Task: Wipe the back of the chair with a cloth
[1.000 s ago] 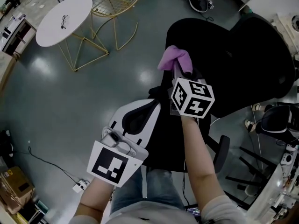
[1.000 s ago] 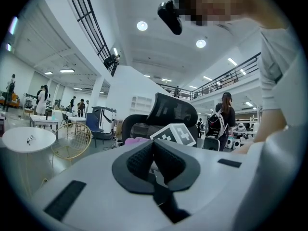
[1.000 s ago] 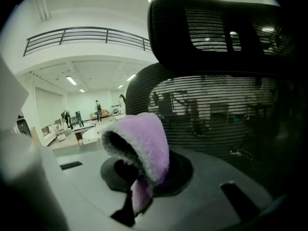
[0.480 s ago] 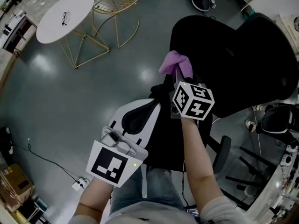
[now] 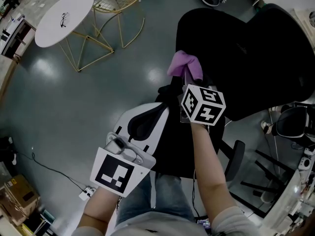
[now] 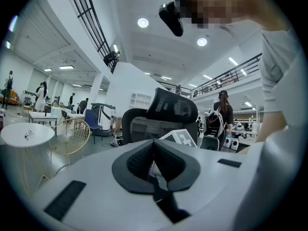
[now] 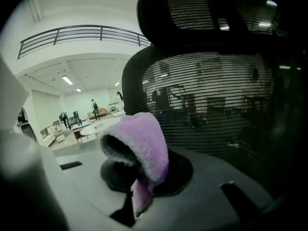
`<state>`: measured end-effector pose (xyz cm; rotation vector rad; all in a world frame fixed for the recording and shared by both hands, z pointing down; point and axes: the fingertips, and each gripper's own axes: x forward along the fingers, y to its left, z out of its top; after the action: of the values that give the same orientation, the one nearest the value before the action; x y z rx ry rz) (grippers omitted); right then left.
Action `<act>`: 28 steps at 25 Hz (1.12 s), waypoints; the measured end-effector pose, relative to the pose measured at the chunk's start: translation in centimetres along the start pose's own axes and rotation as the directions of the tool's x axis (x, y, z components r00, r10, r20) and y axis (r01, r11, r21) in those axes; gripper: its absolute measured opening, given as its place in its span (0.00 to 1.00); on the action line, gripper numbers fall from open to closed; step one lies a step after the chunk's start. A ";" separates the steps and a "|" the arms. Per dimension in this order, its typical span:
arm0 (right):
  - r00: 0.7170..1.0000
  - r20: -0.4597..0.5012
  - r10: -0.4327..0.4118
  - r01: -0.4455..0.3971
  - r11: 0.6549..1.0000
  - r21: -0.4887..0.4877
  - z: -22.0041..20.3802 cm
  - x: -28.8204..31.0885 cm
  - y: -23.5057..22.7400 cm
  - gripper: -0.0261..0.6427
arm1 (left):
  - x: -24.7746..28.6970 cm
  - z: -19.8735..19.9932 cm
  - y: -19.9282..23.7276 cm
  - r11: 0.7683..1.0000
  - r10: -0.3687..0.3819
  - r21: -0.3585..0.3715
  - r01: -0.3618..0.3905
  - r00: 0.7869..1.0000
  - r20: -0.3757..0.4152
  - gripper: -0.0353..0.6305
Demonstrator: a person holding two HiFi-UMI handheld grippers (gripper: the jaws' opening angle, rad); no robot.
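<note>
The cloth (image 5: 184, 65) is a small, fluffy piece of lilac fabric with a paler, greyish fleece underside. It is bunched into a hood-like fold and pinched between the jaws of the right gripper (image 5: 186, 78), with 1 loose end hanging down past them in the right gripper view (image 7: 144, 148). The chair (image 5: 246, 58) is a black office chair with a tall back of fine, horizontally ribbed mesh in a curved dark frame (image 7: 211, 105) and a separate mesh headrest (image 7: 207, 13) above it. The cloth sits at the near edge of that back, facing the mesh; whether it touches cannot be told.
</note>
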<state>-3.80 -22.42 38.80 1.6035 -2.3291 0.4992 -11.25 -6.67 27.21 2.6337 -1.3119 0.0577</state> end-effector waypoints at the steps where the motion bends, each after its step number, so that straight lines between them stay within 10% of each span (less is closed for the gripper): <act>1: 1.000 0.004 -0.004 0.004 1.000 0.006 0.0 -0.1 -0.4 0.11 | 0.2 -0.1 -0.1 1.000 -0.003 0.000 0.003 1.000 -0.002 0.07; 28: 0.976 0.043 -0.213 0.205 0.969 0.138 -0.4 -6.6 -14.3 0.11 | 6.6 -0.5 -7.5 0.986 -0.165 0.019 0.166 0.986 -0.037 0.07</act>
<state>11.88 -21.39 38.29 1.9228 -2.1718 0.5772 -1.30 -7.36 27.34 2.7362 -1.0833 0.0947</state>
